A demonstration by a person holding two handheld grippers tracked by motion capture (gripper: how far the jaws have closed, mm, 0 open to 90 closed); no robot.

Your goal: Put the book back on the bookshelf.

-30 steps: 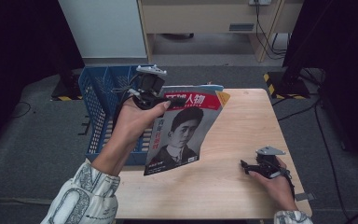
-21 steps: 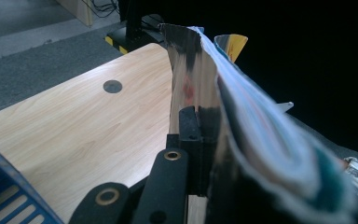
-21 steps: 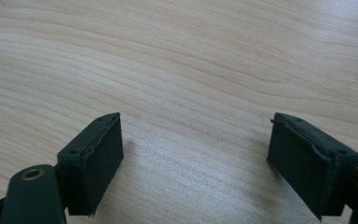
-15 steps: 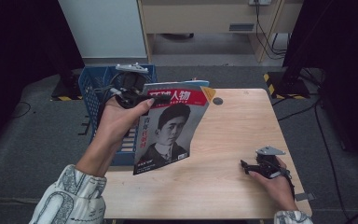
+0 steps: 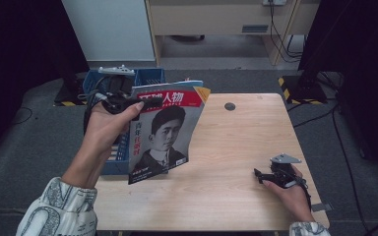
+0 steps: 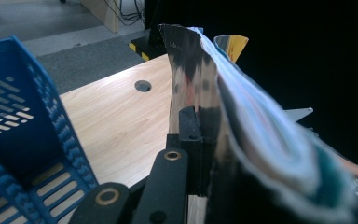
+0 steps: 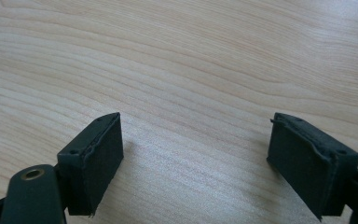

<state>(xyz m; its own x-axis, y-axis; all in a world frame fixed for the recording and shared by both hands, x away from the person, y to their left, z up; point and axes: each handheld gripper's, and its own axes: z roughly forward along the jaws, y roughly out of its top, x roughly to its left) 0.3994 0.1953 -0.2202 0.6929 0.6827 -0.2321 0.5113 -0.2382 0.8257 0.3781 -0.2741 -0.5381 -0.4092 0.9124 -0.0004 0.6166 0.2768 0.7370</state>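
Clamped on the magazine's [image 5: 165, 132] top left corner, my left hand-held gripper [image 5: 119, 103] holds it upright in the air over the counter's [image 5: 236, 147] left edge, at about 10 o'clock from the counter's middle. Over the last second I have swung it leftward, away from the middle of the counter and toward the blue crate [image 5: 109, 84] that stands just off that edge at 9 o'clock. In the left gripper view the pages [image 6: 242, 116] bow out to one side of the jaw, and the crate wall [image 6: 32, 140] is close by, so I judge I am carrying the magazine over to drop it in the crate; it is not yet above the opening. My right hand-held gripper [image 5: 268, 177] rests low on the counter at 4 o'clock, jaws spread wide with bare wood between them, and has not shifted in that time.
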